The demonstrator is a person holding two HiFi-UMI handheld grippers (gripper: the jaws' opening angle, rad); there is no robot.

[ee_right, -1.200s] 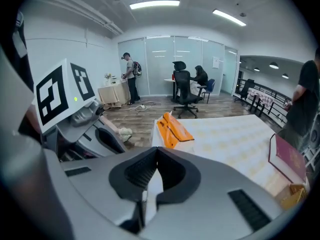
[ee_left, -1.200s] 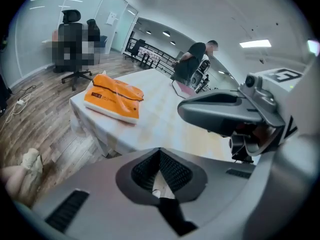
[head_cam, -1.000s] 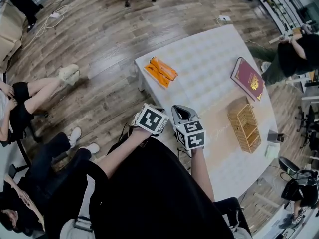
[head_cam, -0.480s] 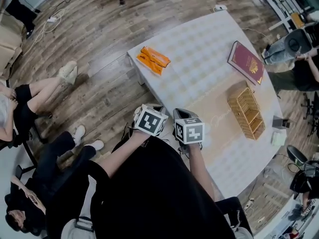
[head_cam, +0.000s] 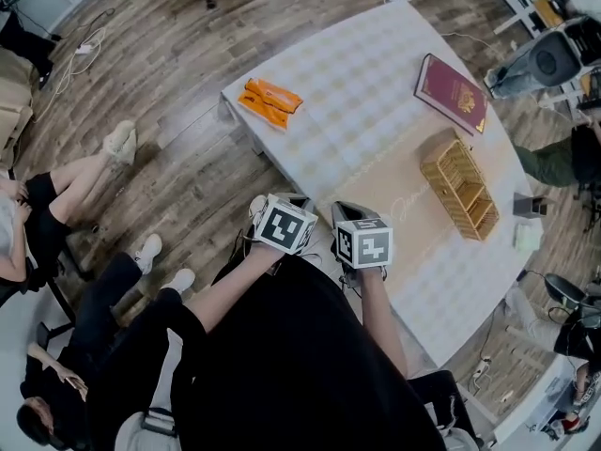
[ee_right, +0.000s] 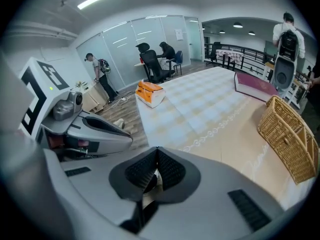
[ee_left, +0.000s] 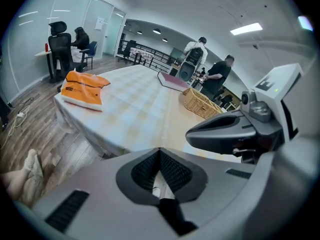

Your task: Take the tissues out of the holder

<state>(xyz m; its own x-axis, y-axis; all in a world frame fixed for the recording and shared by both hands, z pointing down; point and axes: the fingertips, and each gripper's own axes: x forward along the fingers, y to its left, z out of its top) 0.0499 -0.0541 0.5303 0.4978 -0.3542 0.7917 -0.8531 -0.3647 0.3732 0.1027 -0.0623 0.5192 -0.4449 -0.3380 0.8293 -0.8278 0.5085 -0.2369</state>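
Tissues, seemingly the orange packs (head_cam: 269,101), lie in the head view on the white table (head_cam: 376,64) near its left edge, well apart from the wicker holder (head_cam: 460,188), whose compartments look bare; a red book (head_cam: 451,92) lies just beyond it; the left gripper (head_cam: 282,224) and right gripper (head_cam: 355,228) hang side by side at the near edge, short of both. Left gripper view: ribbed pads meet, nothing between them; packs far left, holder far right. Right gripper view: jaws likewise closed and empty, probably because nothing needs carrying, since the packs already sit outside the holder.
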